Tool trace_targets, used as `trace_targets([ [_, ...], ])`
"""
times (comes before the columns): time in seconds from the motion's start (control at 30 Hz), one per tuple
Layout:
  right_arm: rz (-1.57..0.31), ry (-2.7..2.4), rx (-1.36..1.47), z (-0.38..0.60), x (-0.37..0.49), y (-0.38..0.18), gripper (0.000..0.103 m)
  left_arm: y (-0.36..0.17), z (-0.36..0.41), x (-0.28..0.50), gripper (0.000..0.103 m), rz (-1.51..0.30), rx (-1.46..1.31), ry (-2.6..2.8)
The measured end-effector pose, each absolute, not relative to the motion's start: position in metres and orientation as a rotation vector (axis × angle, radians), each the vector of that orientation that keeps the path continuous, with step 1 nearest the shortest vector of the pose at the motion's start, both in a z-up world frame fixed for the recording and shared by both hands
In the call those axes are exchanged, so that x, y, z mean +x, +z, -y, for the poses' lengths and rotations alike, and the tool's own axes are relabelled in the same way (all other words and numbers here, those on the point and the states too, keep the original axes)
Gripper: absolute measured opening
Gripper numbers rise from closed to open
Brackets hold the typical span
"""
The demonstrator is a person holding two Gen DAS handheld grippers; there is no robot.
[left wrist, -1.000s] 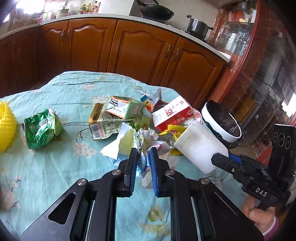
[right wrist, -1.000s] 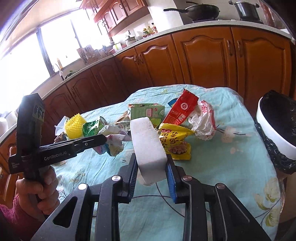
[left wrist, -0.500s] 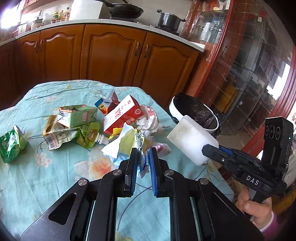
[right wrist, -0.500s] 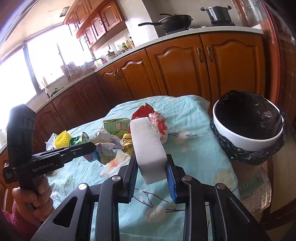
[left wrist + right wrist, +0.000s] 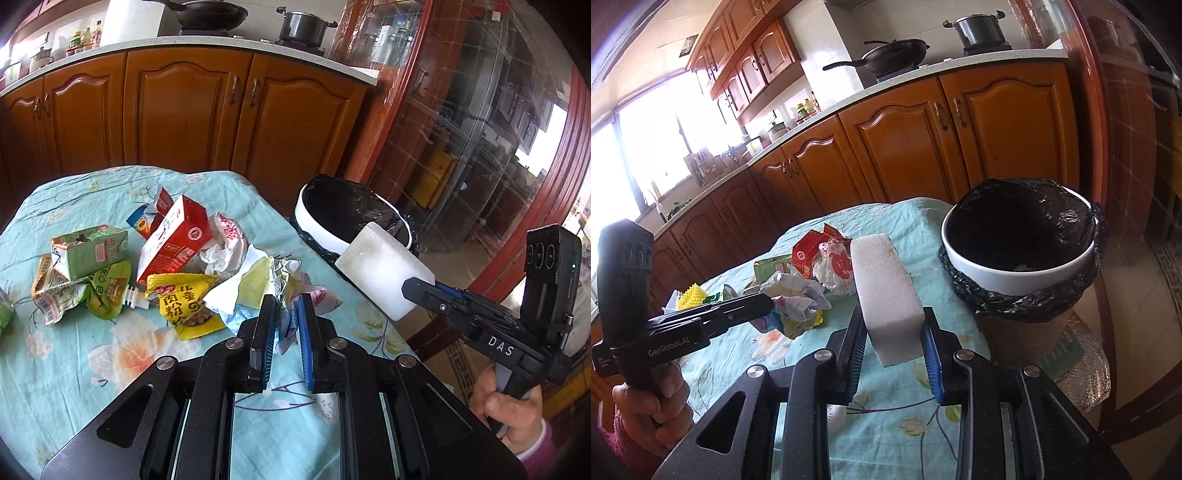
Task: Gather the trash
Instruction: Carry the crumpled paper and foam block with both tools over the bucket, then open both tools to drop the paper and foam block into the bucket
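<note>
Item 1: left gripper (image 5: 284, 317), pads pinched on a crumpled paper wad (image 5: 258, 291), white/yellow/blue print. Jaws nearly together, wad bunched betw. them and held off the tablecloth (image 5: 92, 398). Same gripper seen from right wrist cam (image 5: 768, 304), far left, wad (image 5: 798, 306) hanging at its tips; a hand (image 5: 650, 402) w/ pink sleeve grips the handle.

Item 2: right gripper (image 5: 894, 350), jaws partly apart, clamped on both sides of a white foam block (image 5: 886, 291). Block sticks out fwd past the pads, tilted up. From left wrist cam, right gripper (image 5: 417, 291) holds the block (image 5: 380, 273) near the rim of the bin.

Item 3: trash bin (image 5: 1015, 266), white rim, black liner, brown body, standing just beside the table's right edge. Liner interior mostly dark. Also in left cam (image 5: 321, 236).

Item 4: loose trash on table, teal floral cloth, left-centre cluster:
- green carton (image 5: 88, 251), lying on side
- red/white carton (image 5: 173, 240), tilted, touching white crumpled bag w/ red print (image 5: 225, 243)
- yellow snack packet (image 5: 184, 306), flat, near side of cluster
- green pouch w/ white spout (image 5: 110, 295), beside yellow packet
- yellow spiky object (image 5: 690, 295), far left, partly hidden.

Item 5: bkgd. Wooden cabinets (image 5: 184, 107), counter w/ wok (image 5: 207, 14) and pot (image 5: 303, 26).
</note>
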State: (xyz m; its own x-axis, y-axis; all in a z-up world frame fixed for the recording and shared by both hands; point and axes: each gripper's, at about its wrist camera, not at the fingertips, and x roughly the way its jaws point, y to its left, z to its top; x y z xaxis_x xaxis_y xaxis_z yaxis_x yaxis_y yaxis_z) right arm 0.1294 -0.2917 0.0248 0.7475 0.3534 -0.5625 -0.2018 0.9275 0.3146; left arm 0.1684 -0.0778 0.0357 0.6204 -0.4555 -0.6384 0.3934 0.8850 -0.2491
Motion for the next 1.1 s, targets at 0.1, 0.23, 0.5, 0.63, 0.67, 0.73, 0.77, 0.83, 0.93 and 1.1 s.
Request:
trace_targets([
  [0.1,-0.656,0.286,0.253,0.302,0.13,0.025,0.029,0.037,0.088,0.173,0.011,-0.756,-0.077,-0.502],
  [0.23,-0.653,0.263,0.263,0.316,0.134,0.024,0.029,0.041,0.103,0.181,0.011,-0.754,-0.063,-0.521],
  [0.5,-0.638,0.201,0.268,0.346,0.145,0.031,0.029,0.05,0.134,0.203,0.01,-0.739,-0.042,-0.56],
  [0.63,-0.634,0.166,0.263,0.361,0.153,0.035,0.029,0.056,0.147,0.216,0.01,-0.728,-0.038,-0.576],
  [0.67,-0.635,0.157,0.262,0.364,0.156,0.036,0.029,0.058,0.151,0.221,0.01,-0.727,-0.038,-0.581],
  [0.73,-0.639,0.141,0.264,0.373,0.163,0.038,0.029,0.061,0.161,0.23,0.01,-0.722,-0.034,-0.59],
  [0.77,-0.643,0.133,0.262,0.376,0.168,0.039,0.029,0.063,0.166,0.234,0.01,-0.718,-0.027,-0.592],
  [0.83,-0.65,0.121,0.255,0.383,0.177,0.04,0.029,0.064,0.175,0.244,0.01,-0.718,-0.012,-0.596],
  [0.93,-0.671,0.104,0.238,0.391,0.192,0.041,0.029,0.063,0.191,0.261,0.01,-0.732,0.006,-0.603],
  [1.1,-0.734,0.089,0.201,0.399,0.222,0.039,0.029,0.059,0.213,0.287,0.01,-0.774,0.042,-0.608],
])
